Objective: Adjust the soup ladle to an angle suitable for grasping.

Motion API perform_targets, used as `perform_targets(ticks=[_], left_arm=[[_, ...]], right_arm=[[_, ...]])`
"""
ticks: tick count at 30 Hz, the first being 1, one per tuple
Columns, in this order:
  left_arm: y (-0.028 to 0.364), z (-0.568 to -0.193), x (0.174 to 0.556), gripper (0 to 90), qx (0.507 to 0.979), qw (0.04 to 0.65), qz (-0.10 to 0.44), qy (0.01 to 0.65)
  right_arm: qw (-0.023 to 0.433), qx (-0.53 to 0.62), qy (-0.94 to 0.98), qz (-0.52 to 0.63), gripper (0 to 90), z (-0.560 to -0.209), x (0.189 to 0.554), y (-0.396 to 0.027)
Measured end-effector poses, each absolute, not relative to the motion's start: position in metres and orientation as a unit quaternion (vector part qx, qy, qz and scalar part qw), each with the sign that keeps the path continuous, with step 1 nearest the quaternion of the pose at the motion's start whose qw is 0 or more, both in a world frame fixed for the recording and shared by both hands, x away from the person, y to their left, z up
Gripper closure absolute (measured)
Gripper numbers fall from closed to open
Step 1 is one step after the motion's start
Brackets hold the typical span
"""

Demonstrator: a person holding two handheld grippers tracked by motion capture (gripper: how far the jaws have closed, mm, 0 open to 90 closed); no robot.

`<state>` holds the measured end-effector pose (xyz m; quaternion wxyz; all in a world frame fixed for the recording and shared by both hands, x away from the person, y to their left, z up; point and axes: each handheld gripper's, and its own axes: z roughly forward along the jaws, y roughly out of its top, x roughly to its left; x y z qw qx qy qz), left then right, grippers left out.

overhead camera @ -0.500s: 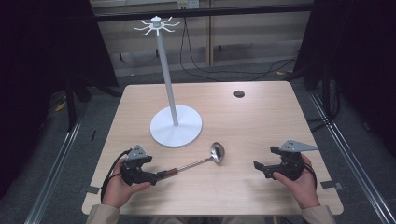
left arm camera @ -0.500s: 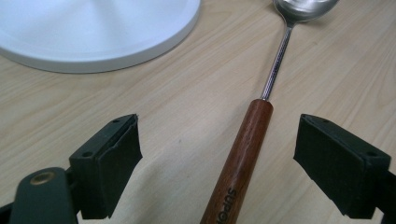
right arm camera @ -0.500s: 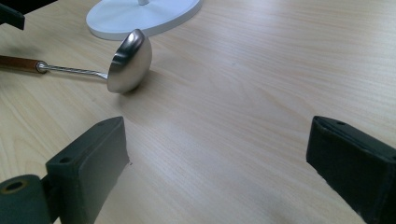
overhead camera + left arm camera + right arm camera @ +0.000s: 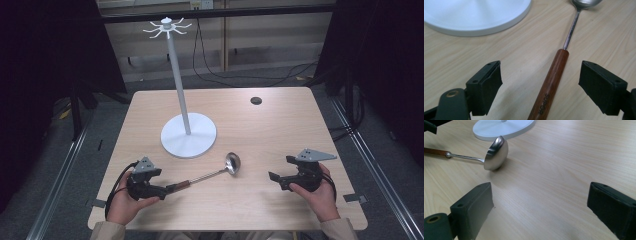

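Ladle [image 4: 210, 175]: on table [image 4: 280, 135] front-centre; long axis handle at 8 o'clock, bowl at 2 o'clock. Reddish wood handle (printed lettering), twisted steel shaft, polished bowl. Left gripper [image 4: 541, 82]: jaws wide apart, straddling handle, no contact. Right gripper [image 4: 541, 205]: jaws wide apart, holding nothing, ladle bowl ahead. Far, 12 o'clock: white stand [image 4: 188, 135].

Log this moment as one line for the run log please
left tool: open, straddling ladle wooden handle, no grip | right tool: open, nothing between jaws | ladle: flat on table, bowl near white stand base
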<state>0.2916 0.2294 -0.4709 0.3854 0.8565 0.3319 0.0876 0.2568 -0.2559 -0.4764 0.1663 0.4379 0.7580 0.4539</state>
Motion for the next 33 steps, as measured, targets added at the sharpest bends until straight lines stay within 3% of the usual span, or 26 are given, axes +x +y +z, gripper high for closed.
perform_targets(ticks=[5,8,10,11,15,24,27,33], left_arm=[[0.223,-0.471,0.290,23.7,0.871,0.371,0.098,0.306],[0.223,-0.471,0.288,32.8,0.874,0.371,0.085,0.302],[0.225,-0.470,0.288,43.4,0.879,0.365,0.090,0.294],[0.225,-0.469,0.287,43.4,0.878,0.364,0.089,0.297],[0.223,-0.466,0.288,61.5,0.885,0.356,0.082,0.288],[0.231,-0.463,0.284,78.2,0.892,0.343,0.070,0.288],[0.238,-0.464,0.279,79.6,0.890,0.342,0.072,0.293],[0.242,-0.468,0.274,65.2,0.888,0.343,0.086,0.293]], right_arm=[[0.172,0.439,0.752,0.460,5.9,-0.473,0.256,-0.259],[0.171,0.442,0.750,0.462,6.2,-0.472,0.255,-0.259],[0.172,0.440,0.752,0.460,6.4,-0.472,0.254,-0.259],[0.174,0.439,0.752,0.460,6.4,-0.472,0.254,-0.259],[0.175,0.444,0.750,0.458,6.6,-0.472,0.250,-0.262],[0.172,0.439,0.753,0.460,6.8,-0.472,0.253,-0.257],[0.169,0.433,0.755,0.463,6.8,-0.471,0.258,-0.252],[0.163,0.421,0.762,0.464,7.0,-0.471,0.268,-0.240]])
